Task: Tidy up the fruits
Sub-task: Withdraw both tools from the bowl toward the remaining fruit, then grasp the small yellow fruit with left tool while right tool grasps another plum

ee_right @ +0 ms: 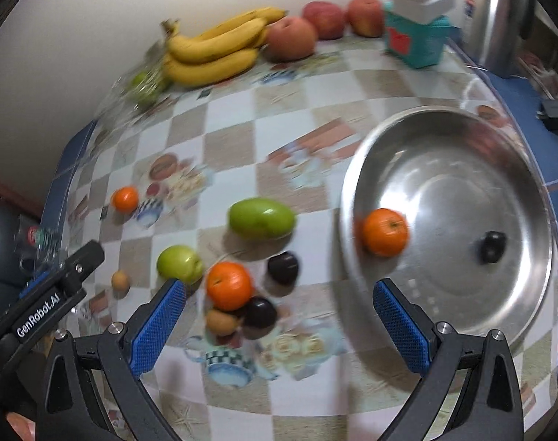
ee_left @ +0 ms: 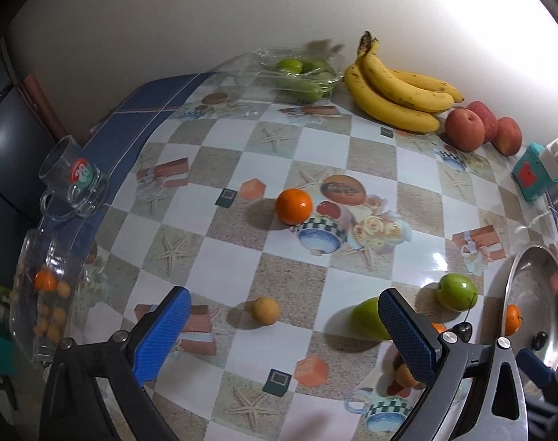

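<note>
My left gripper (ee_left: 284,323) is open and empty above the table, with a small tan fruit (ee_left: 265,311) between its fingers' line. An orange (ee_left: 294,206) sits mid-table, and a green mango (ee_left: 369,319) and a green apple (ee_left: 456,291) lie to the right. My right gripper (ee_right: 279,316) is open and empty over a cluster: an orange (ee_right: 229,285), two dark plums (ee_right: 283,267), a tan fruit (ee_right: 220,321). The steel bowl (ee_right: 462,154) holds an orange (ee_right: 384,232) and a dark plum (ee_right: 492,246). A glass bowl (ee_left: 36,294) at left holds small orange fruits.
Bananas (ee_left: 396,88), red apples (ee_left: 481,128) and a bag of green fruit (ee_left: 301,73) line the wall. A glass mug (ee_left: 73,180) stands at the left edge. A teal box (ee_right: 416,36) and a steel kettle (ee_right: 499,18) stand at the back right.
</note>
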`<state>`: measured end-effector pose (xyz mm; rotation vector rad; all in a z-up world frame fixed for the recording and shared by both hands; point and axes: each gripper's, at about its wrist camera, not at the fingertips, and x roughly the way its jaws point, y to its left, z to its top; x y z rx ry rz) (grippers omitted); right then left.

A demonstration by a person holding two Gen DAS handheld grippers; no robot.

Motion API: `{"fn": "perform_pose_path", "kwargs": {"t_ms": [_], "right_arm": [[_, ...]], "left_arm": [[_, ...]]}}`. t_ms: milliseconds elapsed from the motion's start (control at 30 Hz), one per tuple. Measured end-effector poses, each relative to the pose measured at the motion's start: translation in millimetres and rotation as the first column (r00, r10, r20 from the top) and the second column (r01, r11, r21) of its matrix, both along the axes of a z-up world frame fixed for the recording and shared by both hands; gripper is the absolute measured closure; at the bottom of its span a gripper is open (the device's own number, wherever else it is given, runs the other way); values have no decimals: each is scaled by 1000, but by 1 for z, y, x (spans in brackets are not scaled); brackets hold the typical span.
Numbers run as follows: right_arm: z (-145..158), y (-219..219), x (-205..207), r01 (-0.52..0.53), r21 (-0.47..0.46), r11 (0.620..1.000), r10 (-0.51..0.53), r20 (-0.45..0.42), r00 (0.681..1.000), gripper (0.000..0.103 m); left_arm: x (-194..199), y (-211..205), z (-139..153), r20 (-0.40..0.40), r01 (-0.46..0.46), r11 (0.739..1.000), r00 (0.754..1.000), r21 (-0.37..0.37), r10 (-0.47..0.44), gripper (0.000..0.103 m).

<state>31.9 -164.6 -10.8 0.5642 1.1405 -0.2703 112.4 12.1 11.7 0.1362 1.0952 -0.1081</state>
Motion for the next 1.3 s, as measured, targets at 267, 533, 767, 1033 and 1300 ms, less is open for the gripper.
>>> {"fn": "perform_pose_path", "kwargs": {"t_ms": [267, 533, 767, 1033, 1300], "right_arm": [[-16, 34, 12, -103, 51, 993, 103, -11, 995, 1], [-22, 27, 8, -69, 87, 994, 70, -2, 998, 1], [-12, 19, 6, -53, 60, 997, 52, 31, 998, 1], [-9, 23, 6, -91, 23, 996, 90, 24, 996, 1], [-14, 12, 0, -52, 34, 998, 52, 0, 999, 1]], "left_arm": [[7, 17, -26, -92, -70, 997, 993, -30, 67, 0], [13, 26, -36, -108, -122, 991, 987, -48, 116, 0], [19, 37, -35, -94, -175, 980, 981, -90, 167, 0], [18, 38, -31, -42, -165, 984, 986, -67, 162, 0], [14, 17, -30, -38, -65, 995, 997, -76, 62, 0]]}}
